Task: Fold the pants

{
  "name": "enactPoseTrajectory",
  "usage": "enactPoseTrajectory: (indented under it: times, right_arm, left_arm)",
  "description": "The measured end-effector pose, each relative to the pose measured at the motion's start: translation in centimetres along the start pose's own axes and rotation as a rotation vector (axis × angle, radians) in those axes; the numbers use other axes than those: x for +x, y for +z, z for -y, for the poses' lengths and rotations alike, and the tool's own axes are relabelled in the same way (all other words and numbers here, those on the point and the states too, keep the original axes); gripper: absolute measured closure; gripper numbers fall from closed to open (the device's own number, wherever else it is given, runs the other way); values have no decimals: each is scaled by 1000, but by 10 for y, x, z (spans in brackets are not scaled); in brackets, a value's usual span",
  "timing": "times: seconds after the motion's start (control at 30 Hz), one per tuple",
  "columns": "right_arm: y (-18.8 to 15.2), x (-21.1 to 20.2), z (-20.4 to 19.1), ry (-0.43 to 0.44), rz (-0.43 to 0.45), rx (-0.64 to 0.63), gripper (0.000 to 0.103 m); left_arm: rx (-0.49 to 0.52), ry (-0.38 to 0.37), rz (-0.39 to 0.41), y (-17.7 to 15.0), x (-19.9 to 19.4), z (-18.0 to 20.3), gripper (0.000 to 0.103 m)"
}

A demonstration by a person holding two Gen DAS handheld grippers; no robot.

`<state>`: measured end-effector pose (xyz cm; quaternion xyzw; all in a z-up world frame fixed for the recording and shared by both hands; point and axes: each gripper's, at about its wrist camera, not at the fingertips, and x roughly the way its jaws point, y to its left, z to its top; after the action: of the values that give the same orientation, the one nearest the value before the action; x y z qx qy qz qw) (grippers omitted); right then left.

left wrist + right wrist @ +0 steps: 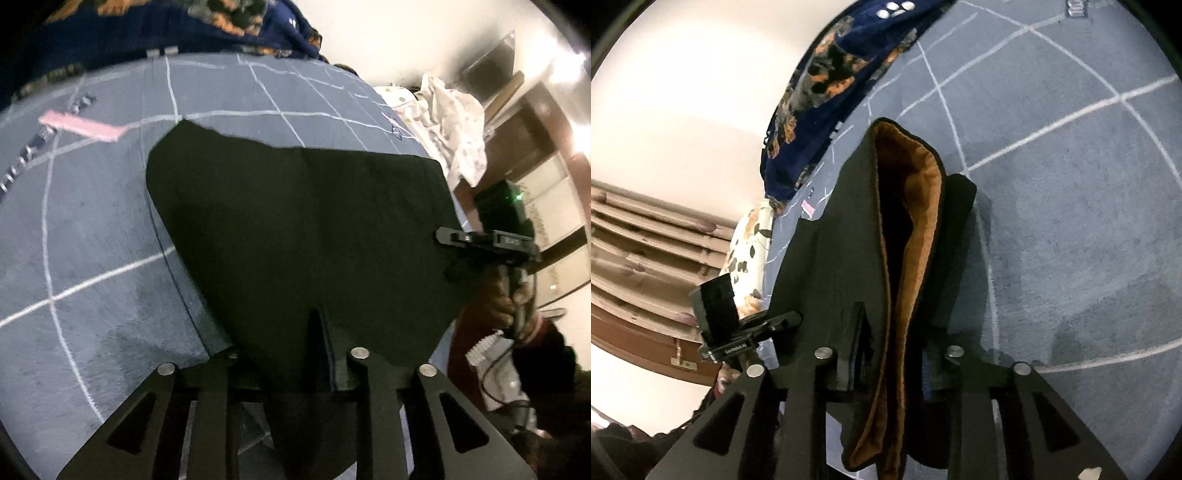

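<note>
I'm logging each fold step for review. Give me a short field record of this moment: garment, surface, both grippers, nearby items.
garment: black pants with an orange-brown lining, partly lifted
surface: grey-blue grid-lined bedcover
left gripper: jaws closed on the pants' near edge
right gripper: jaws closed on the pants at the lined opening
nearby: pink strip lying on the cover; navy floral blanket beyond the pants
fold state: not yet laid flat

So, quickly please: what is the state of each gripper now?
Left gripper: closed on the black pants.
Right gripper: closed on the same pants, at the edge with the brown lining.
</note>
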<state>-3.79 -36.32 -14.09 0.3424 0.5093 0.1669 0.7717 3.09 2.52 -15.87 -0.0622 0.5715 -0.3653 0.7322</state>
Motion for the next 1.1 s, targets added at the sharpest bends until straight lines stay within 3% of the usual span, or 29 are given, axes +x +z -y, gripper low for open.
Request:
enactPoseTrajectory:
  times: [0.17, 0.27, 0.37, 0.43, 0.57, 0.87, 1.1]
  right_arm:
    - [0, 6, 8, 10, -13, 13, 73]
    - [-3, 9, 9, 13, -8, 17, 78]
    - [-6, 7, 6, 30, 8, 27, 82]
    - [-6, 5, 1, 48, 23, 42, 83]
    - [-6, -2, -15, 96, 44, 56, 83]
    - [13, 27, -71, 156, 26, 1, 83]
    - [42, 76, -117, 177, -9, -41, 83]
  left_arm:
    - [-8, -75, -33, 2, 10, -7, 76]
    - [20, -52, -5, 1, 15, 0, 75]
    - [19, -25, 32, -1, 14, 4, 83]
    - [32, 2, 65, -3, 9, 12, 89]
    - [14, 13, 116, -5, -6, 16, 90]
    - [40, 156, 212, -7, -64, 0, 90]
    - [18, 269, 269, 0, -105, -39, 90]
